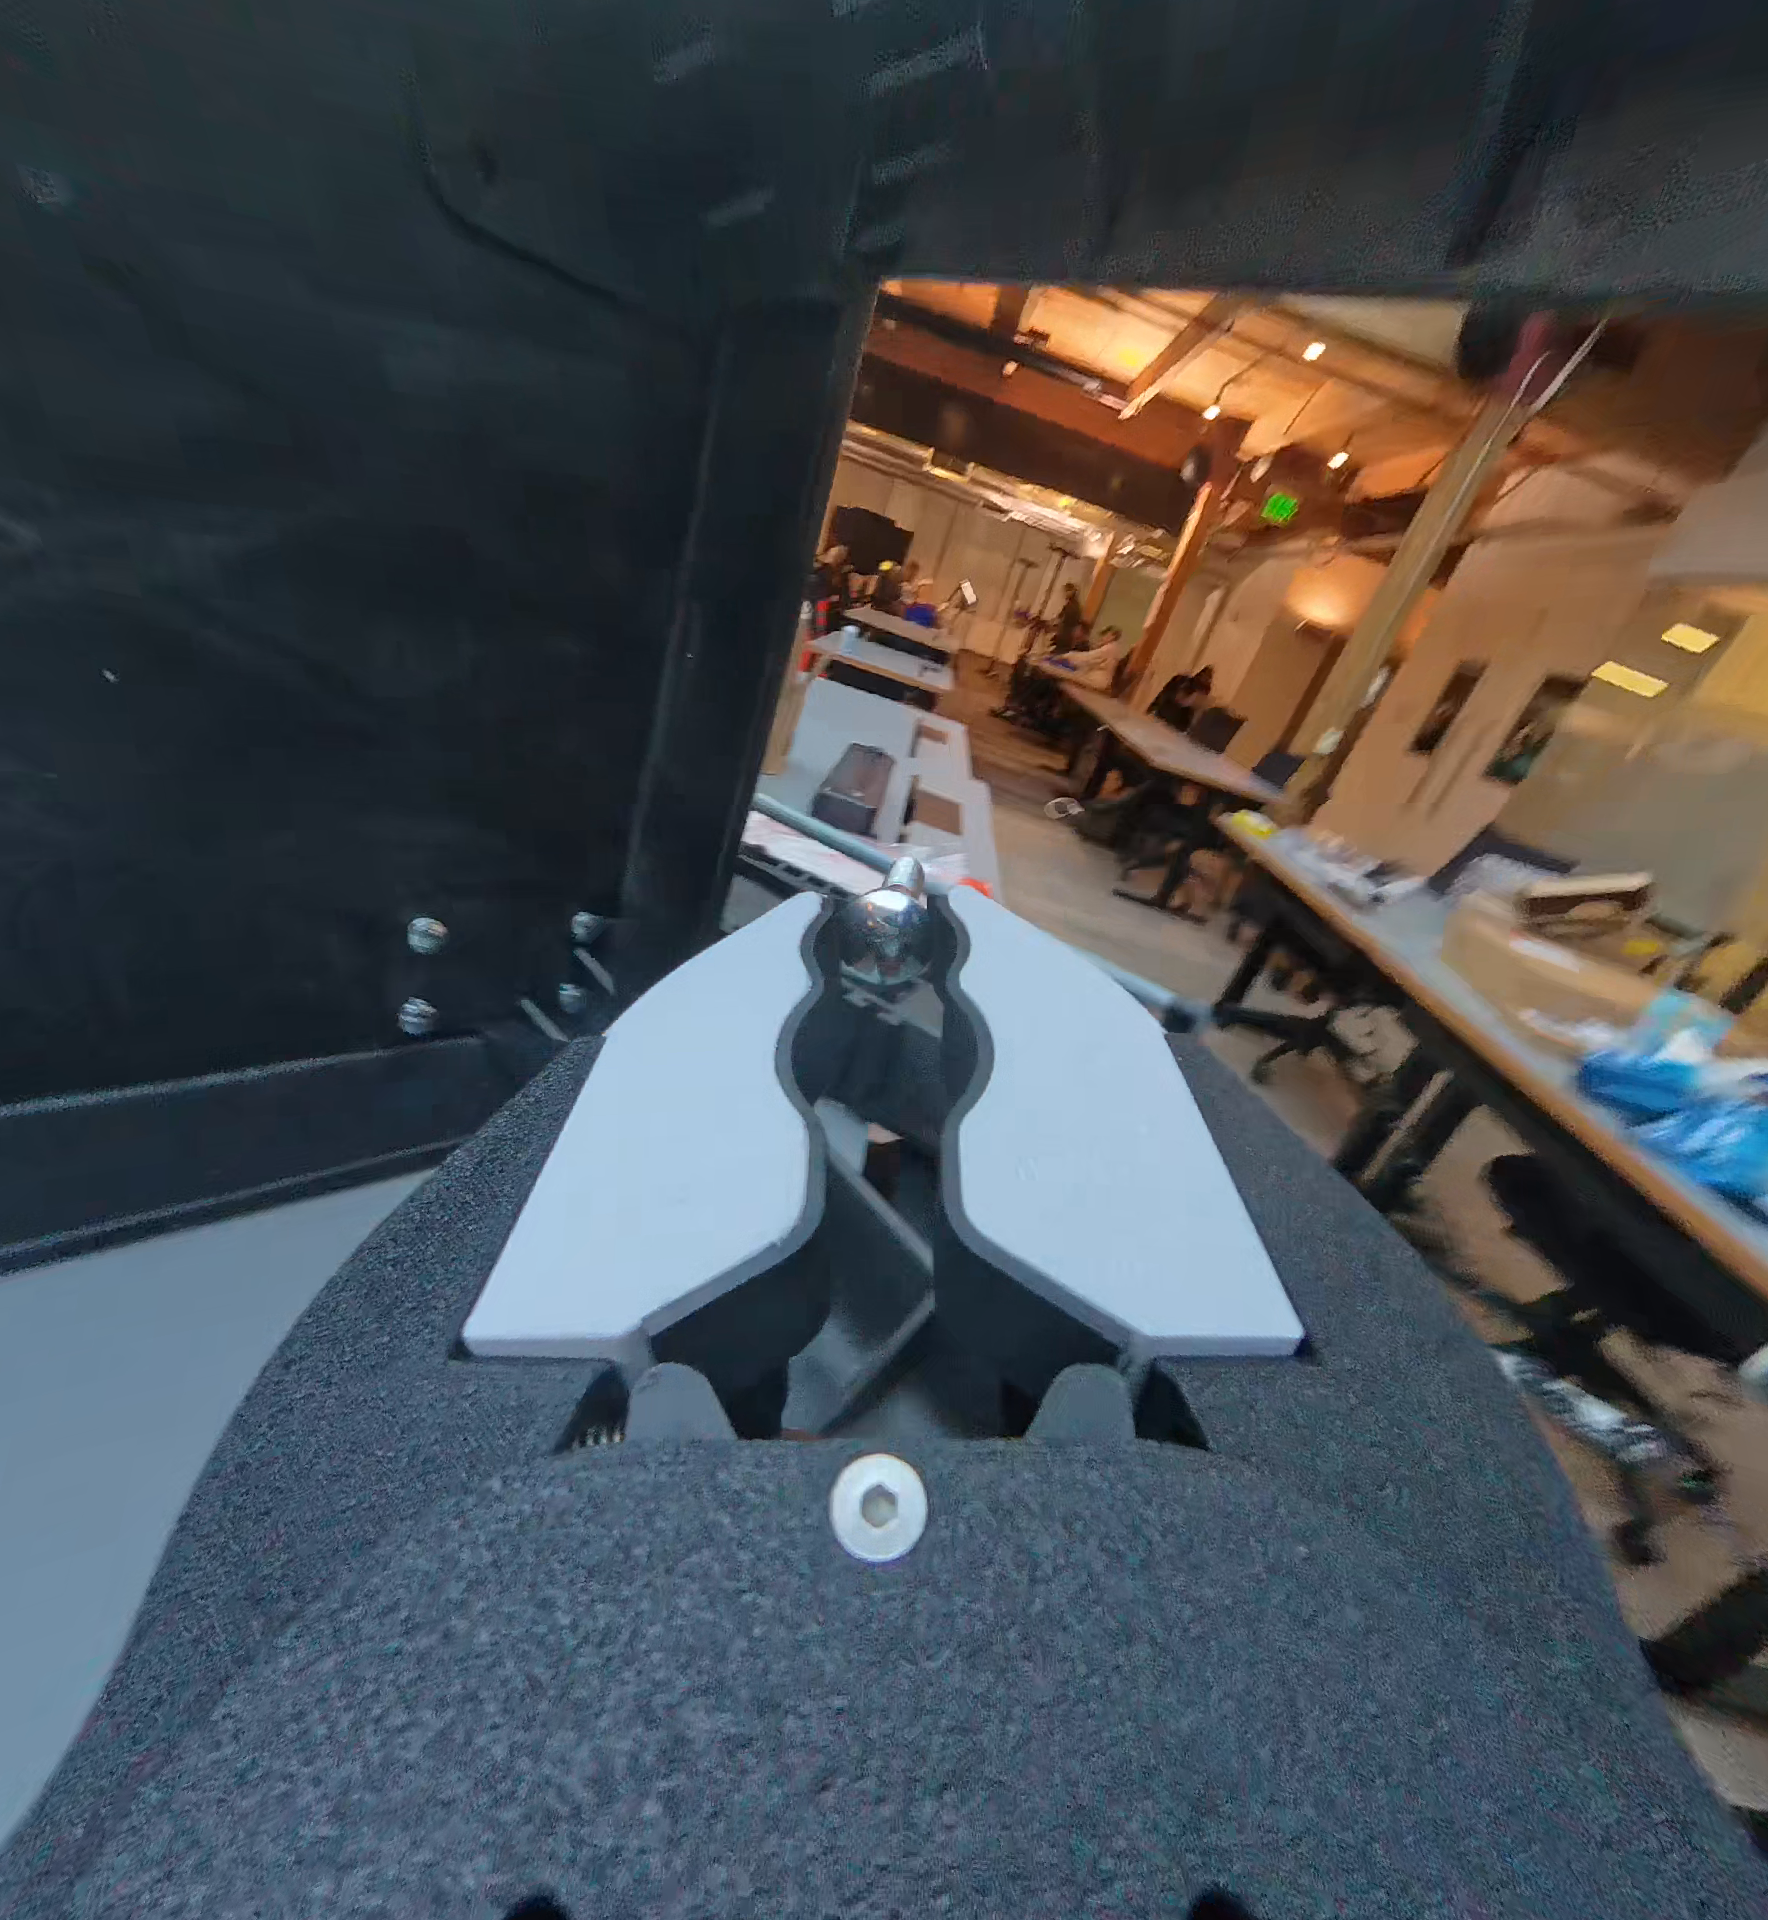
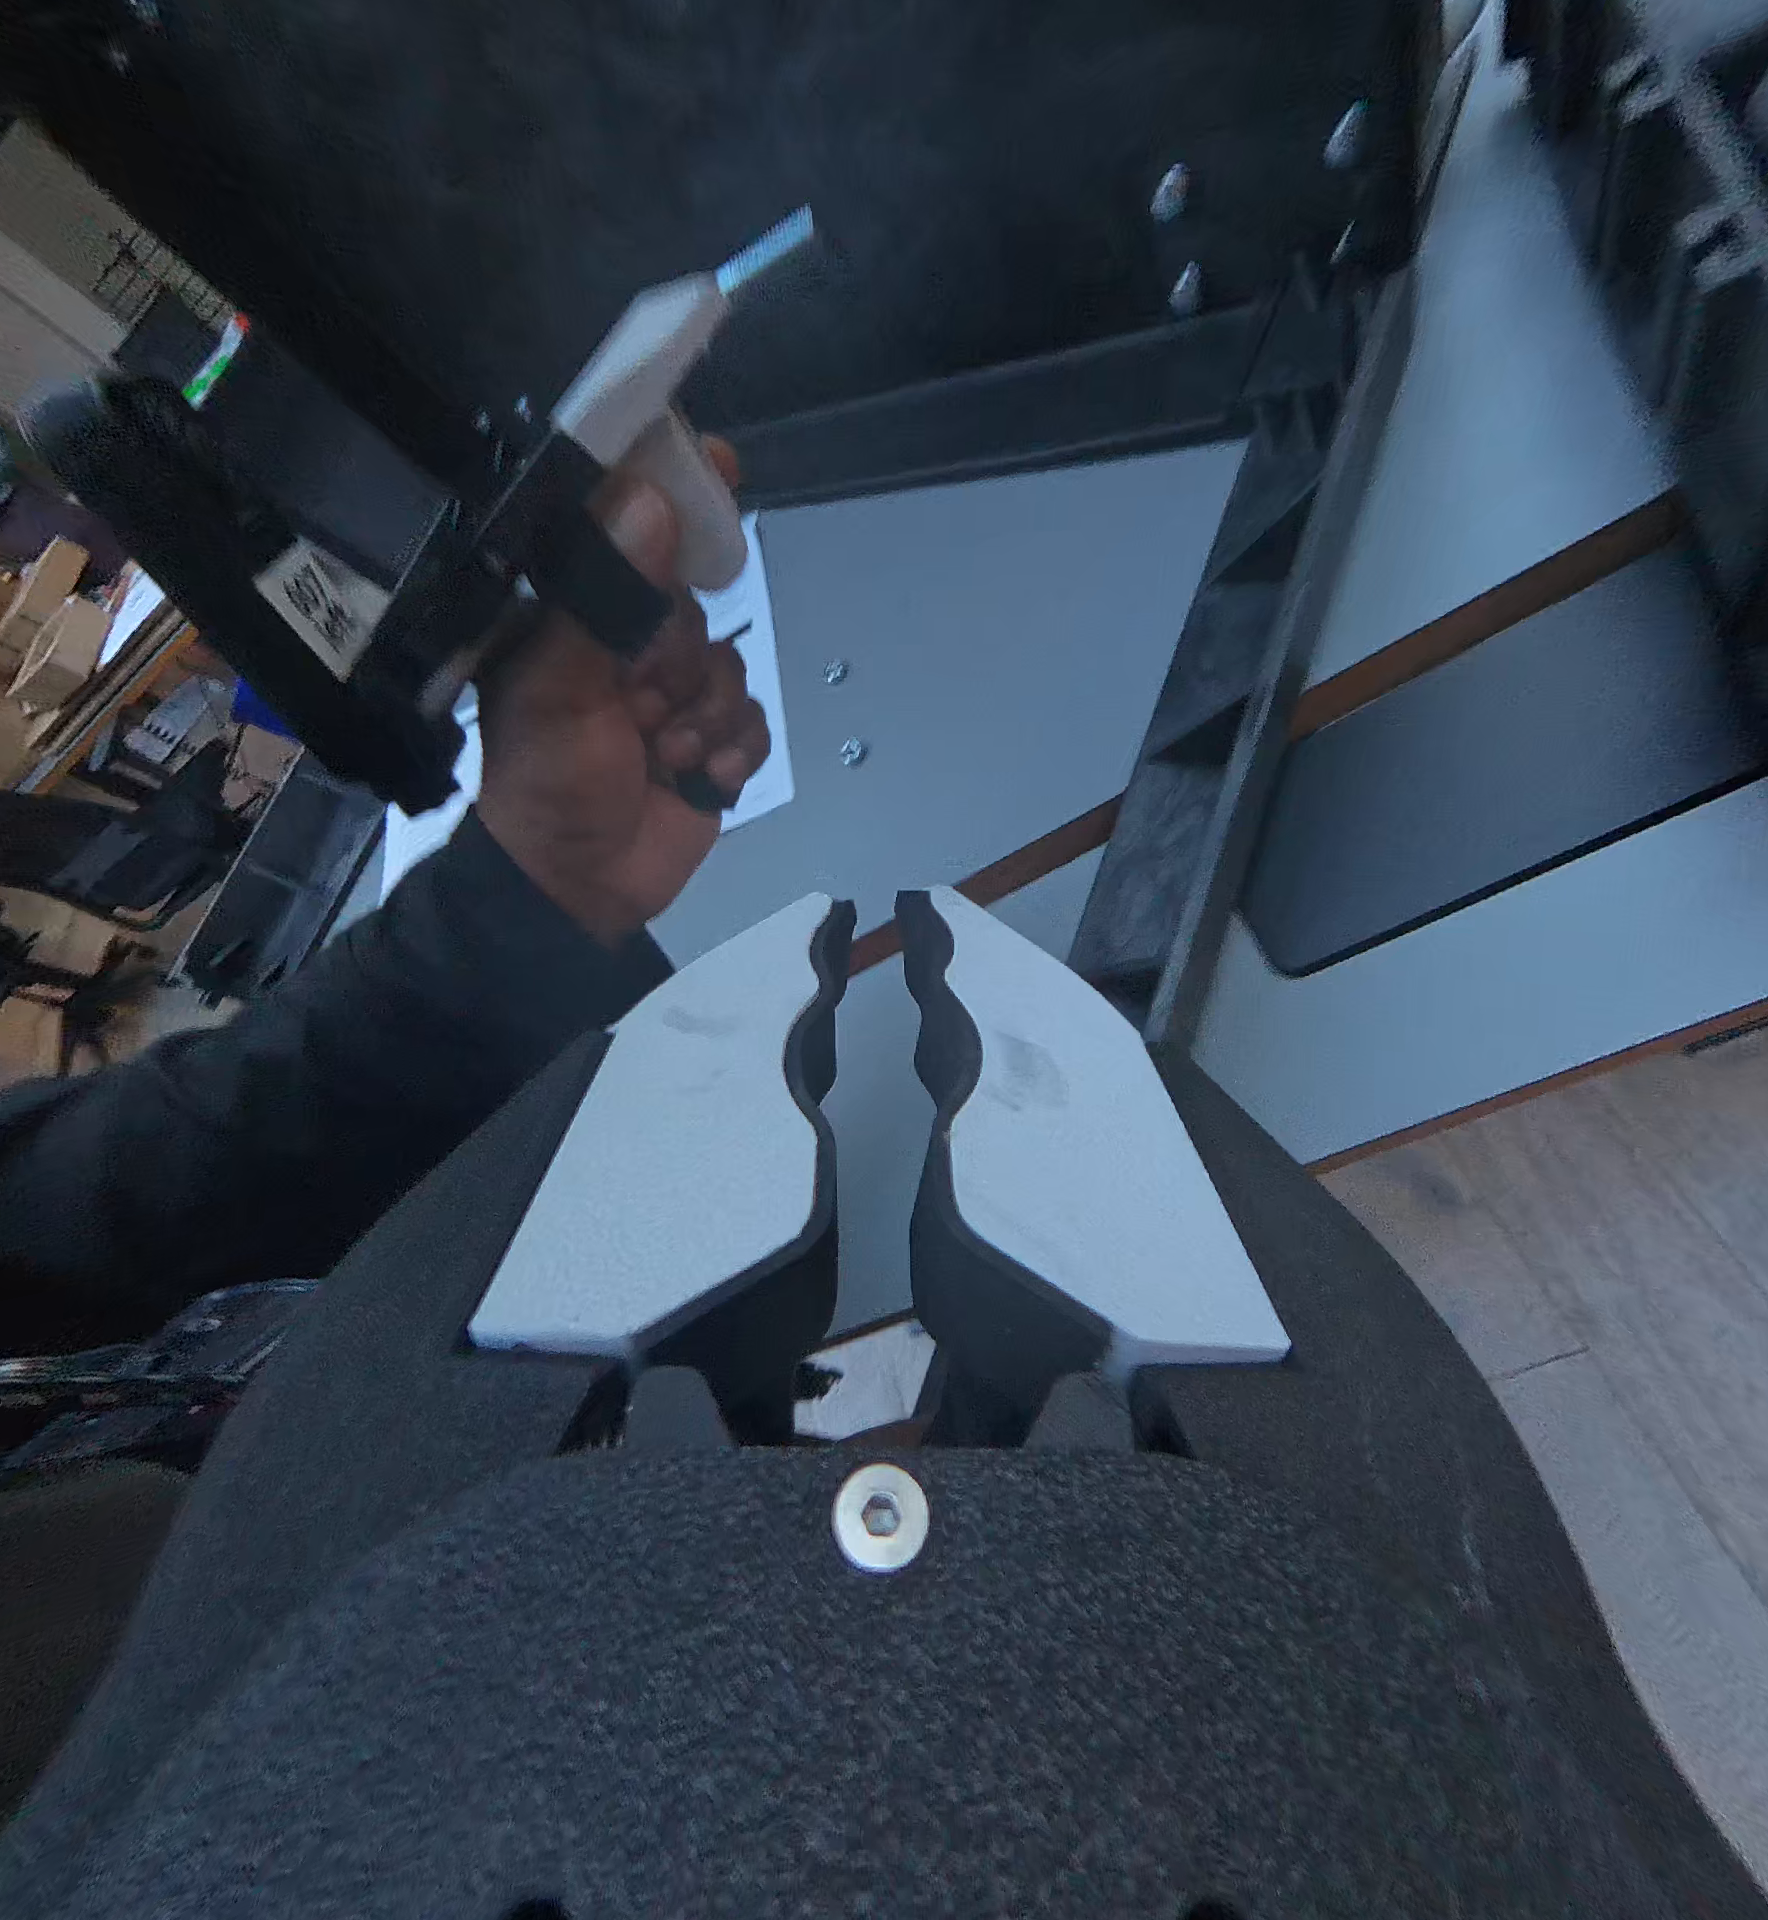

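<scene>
My left gripper [image 1: 885, 909] is shut on a silver round-headed screw [image 1: 875, 940], with the head nipped between the tips. It is held up above the grey table [image 1: 80, 1403], close to a black panel [image 1: 288, 623]. In the right wrist view the same gripper's pale fingers [image 2: 651, 364] show at upper left, held by a hand [image 2: 610, 748], and the screw's threaded shank [image 2: 768, 247] sticks out past the tips. My right gripper [image 2: 875, 909] is empty, its jaws apart by a narrow gap, over the table's near edge. Two loose screws [image 2: 835, 672] lie on the table ahead of it.
A white sheet [image 2: 760, 623] lies on the table beside the loose screws. A black upright post [image 2: 1223, 727] and a black crossbar [image 2: 963, 416] stand on the table. A bracket with several bolts [image 1: 423, 935] sits at the panel's base. Long tables with blue bags [image 1: 1711, 1112] stand at right. Tip to tip, the grippers are about 20 cm apart.
</scene>
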Demonstrator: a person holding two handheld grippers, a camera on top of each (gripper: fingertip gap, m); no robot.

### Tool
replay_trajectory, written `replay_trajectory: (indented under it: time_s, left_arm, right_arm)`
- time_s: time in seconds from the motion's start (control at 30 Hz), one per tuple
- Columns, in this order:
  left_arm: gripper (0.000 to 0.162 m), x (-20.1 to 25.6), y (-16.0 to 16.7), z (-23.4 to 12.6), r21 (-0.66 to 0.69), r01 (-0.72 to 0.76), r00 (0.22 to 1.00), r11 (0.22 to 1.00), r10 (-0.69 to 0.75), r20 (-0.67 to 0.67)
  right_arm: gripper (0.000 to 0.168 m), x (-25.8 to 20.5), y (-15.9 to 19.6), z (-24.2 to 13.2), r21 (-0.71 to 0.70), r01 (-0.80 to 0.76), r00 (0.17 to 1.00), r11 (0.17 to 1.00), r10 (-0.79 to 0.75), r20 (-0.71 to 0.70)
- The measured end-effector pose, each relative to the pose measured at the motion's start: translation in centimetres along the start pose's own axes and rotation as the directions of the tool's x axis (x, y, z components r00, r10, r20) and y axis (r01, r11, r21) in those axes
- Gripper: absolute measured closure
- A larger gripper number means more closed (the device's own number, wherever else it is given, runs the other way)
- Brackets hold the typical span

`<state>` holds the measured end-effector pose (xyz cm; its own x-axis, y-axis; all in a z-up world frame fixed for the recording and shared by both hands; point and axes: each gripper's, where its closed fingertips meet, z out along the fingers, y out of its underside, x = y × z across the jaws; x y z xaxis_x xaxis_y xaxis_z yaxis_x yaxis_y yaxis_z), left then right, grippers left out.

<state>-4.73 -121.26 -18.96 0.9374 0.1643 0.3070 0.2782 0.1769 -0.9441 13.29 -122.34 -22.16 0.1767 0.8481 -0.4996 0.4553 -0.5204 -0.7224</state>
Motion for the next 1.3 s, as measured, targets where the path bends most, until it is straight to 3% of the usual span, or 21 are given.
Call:
replay_trajectory:
  time_s: [0.07,0.13,0.2,0.27,0.37,0.43,0.53,0.63,0.77,0.93,1.0,1.2,1.3]
  left_arm:
    - [0.146,0.6,-0.6,-1.2,0.020,0.170,0.982,0.985,-0.168,-0.091]
    - [0.146,0.5,-0.9,-3.1,0.028,0.413,0.901,0.910,-0.404,-0.156]
    - [0.146,-0.1,-1.0,-5.5,0.031,0.615,0.778,0.788,-0.599,-0.190]
    - [0.146,-0.5,-0.2,-8.0,0.006,0.703,0.704,0.711,-0.694,-0.154]
    - [0.146,-0.2,0.1,-11.5,-0.015,0.728,0.681,0.686,-0.725,-0.099]
    - [0.146,0.7,0.2,-13.2,-0.049,0.659,0.748,0.751,-0.661,-0.064]
    - [0.146,2.6,-0.1,-14.4,-0.100,0.550,0.825,0.829,-0.558,-0.085]
    - [0.146,4.4,-0.1,-14.6,-0.135,0.559,0.807,0.818,-0.574,-0.138]
    - [0.146,6.0,0.6,-14.7,-0.196,0.543,0.802,0.816,-0.574,-0.164]
    - [0.146,7.3,1.8,-14.6,-0.299,0.456,0.841,0.838,-0.516,-0.162]
    - [0.145,7.4,2.0,-14.6,-0.321,0.436,0.853,0.841,-0.500,-0.152]
    - [0.145,7.0,2.0,-14.8,-0.357,0.462,0.826,0.812,-0.540,-0.161]
    - [0.142,6.8,1.9,-15.1,-0.368,0.490,0.799,0.790,-0.576,-0.173]
  right_arm:
    - [0.155,-0.6,2.6,1.3,-0.065,0.014,0.999,0.998,-0.012,0.033]
    - [0.155,-1.2,5.4,2.7,-0.128,0.078,0.996,0.989,-0.073,0.048]
    - [0.152,-2.0,7.9,4.0,-0.199,0.219,0.976,0.955,-0.213,0.052]
    - [0.147,-2.6,9.0,5.2,-0.242,0.448,0.890,0.861,-0.454,0.034]
    - [0.140,-4.2,6.7,6.9,-0.220,0.783,0.588,0.582,-0.808,-0.046]
    - [0.138,-6.2,4.1,7.7,-0.161,0.889,0.416,0.429,-0.903,-0.109]
    - [0.132,-8.9,1.0,8.5,-0.091,0.956,0.262,0.281,-0.948,-0.179]
    - [0.122,-10.2,-0.6,8.9,-0.088,0.990,0.086,0.109,-0.968,-0.236]
    - [0.123,-10.8,-0.2,8.8,-0.106,0.994,-0.062,-0.040,-0.974,-0.217]
    - [0.138,-11.3,0.6,8.9,-0.124,0.985,-0.141,-0.120,-0.973,-0.182]
    - [0.157,-11.3,0.8,9.0,-0.132,0.985,-0.132,-0.111,-0.977,-0.165]
    - [0.157,-11.4,1.2,9.3,-0.127,0.990,-0.080,-0.065,-0.990,-0.118]
    - [0.158,-11.3,1.4,9.3,-0.130,0.987,-0.110,-0.097,-0.989,-0.099]
